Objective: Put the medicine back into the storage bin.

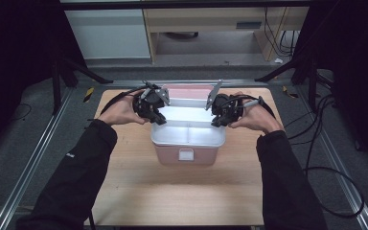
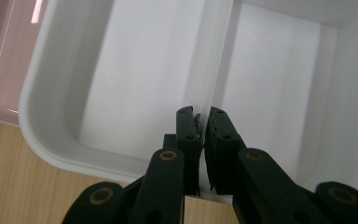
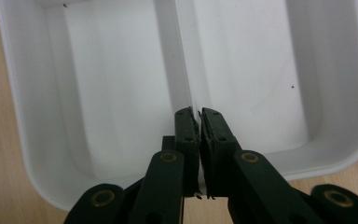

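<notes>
White tray (image 1: pixel 188 139), two compartments, both bare, atop pink box (image 1: pixel 187 157). My left gripper (image 2: pixel 202 122) and right gripper (image 3: pixel 199 122) each pinch its divider (image 2: pixel 212 60).

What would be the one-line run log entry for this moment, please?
left gripper: shut on divider | right gripper: shut on divider, opposite end | white two-compartment tray: atop pink box, compartments empty | wooden table

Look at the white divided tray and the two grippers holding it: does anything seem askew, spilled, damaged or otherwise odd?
Nothing stands out. The white tray sits level over the pink box, both compartments clean and empty. The left gripper and right gripper each pinch its central divider from opposite ends.
</notes>
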`<action>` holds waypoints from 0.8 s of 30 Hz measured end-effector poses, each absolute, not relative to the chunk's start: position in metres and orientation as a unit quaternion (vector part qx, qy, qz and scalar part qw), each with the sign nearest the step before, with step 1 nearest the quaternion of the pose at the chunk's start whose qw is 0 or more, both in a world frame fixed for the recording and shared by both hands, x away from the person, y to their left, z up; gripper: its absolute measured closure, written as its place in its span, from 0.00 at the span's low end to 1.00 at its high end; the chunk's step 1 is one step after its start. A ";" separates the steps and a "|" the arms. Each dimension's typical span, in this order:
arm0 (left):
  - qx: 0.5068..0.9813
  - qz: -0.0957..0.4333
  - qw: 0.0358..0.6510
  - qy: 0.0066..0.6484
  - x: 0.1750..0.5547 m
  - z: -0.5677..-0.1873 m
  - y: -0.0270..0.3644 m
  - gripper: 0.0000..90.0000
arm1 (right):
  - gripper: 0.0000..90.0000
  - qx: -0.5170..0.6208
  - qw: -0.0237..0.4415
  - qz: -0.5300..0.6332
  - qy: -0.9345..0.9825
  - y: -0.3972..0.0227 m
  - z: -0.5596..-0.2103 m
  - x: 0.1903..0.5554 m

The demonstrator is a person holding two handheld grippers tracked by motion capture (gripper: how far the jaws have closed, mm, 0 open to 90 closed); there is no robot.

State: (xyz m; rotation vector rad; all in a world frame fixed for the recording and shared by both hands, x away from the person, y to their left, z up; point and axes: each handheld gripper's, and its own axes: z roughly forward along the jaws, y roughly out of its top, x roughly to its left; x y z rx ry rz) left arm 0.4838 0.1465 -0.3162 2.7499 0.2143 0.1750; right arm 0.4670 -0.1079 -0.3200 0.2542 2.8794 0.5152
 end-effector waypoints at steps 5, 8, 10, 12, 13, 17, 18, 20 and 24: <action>0.977 0.045 0.189 0.086 0.499 -0.332 0.149 0.93 | 0.96 0.089 0.093 0.173 0.976 -0.106 -0.333 0.481; 0.977 0.039 0.187 0.089 0.504 -0.342 0.150 0.93 | 0.95 0.091 0.084 0.178 0.976 -0.106 -0.342 0.487; 0.979 0.035 0.181 0.090 0.506 -0.347 0.151 0.93 | 0.95 0.091 0.079 0.180 0.976 -0.105 -0.349 0.490; 0.980 0.030 0.175 0.091 0.507 -0.352 0.151 0.93 | 0.95 0.092 0.072 0.176 0.977 -0.103 -0.355 0.492; 0.980 0.026 0.174 0.092 0.507 -0.357 0.150 0.93 | 0.95 0.090 0.072 0.171 0.978 -0.101 -0.359 0.493; 0.979 0.019 0.178 0.096 0.508 -0.365 0.152 0.93 | 0.95 0.093 0.067 0.171 0.979 -0.101 -0.364 0.494; 0.979 0.018 0.177 0.097 0.508 -0.367 0.152 0.93 | 0.95 0.095 0.067 0.170 0.979 -0.101 -0.365 0.493; 0.980 0.017 0.175 0.097 0.508 -0.369 0.152 0.93 | 0.95 0.097 0.064 0.168 0.979 -0.100 -0.369 0.493; 0.982 0.019 0.164 0.096 0.508 -0.373 0.150 0.92 | 0.93 0.101 0.069 0.172 0.978 -0.101 -0.376 0.490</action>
